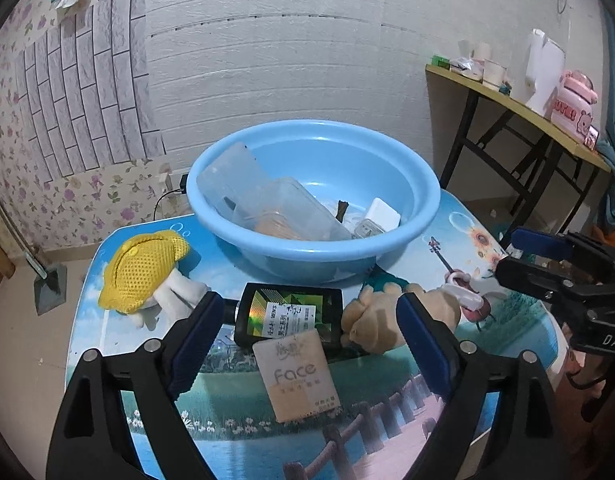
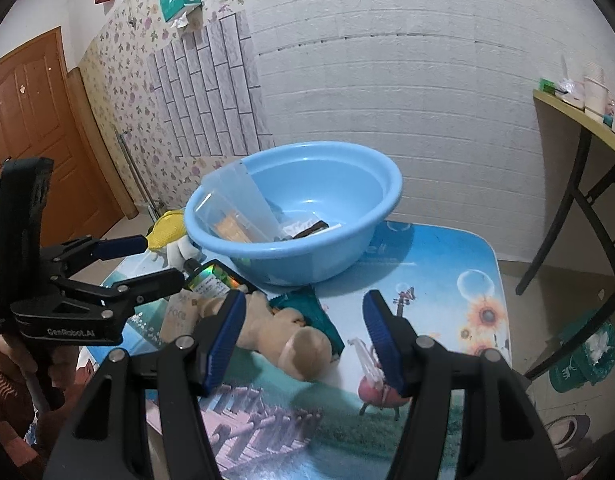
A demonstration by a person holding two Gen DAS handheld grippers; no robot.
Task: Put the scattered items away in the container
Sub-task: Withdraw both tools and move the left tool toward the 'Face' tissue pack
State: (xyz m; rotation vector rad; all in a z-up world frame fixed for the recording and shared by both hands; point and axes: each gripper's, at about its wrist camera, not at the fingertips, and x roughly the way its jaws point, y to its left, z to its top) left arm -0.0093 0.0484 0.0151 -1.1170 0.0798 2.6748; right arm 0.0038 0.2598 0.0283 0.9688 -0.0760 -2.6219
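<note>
A light blue basin [image 1: 307, 252] stands at the back of the picture-printed table and holds clear plastic boxes [image 1: 275, 204] and small white items. In front of it lie a yellow mesh mushroom plush [image 1: 143, 268], a black bottle [image 1: 287, 314], a beige "Face" packet [image 1: 297, 378], a tan plush toy [image 1: 371, 320] and a white clip [image 1: 463, 296]. My left gripper [image 1: 307, 320] is open, and the bottle and packet lie between its fingers, untouched. My right gripper [image 2: 305, 300] is open over the tan plush toy [image 2: 291, 340], which lies on a green packet [image 2: 311, 312].
A yellow-topped side table [image 1: 507, 100] with cups and a pink jar stands to the right. A green bin [image 2: 583, 356] sits on the floor beside the table's right edge. A brown door [image 2: 35, 120] is at far left. A person's sleeve [image 2: 3, 380] shows behind the left gripper.
</note>
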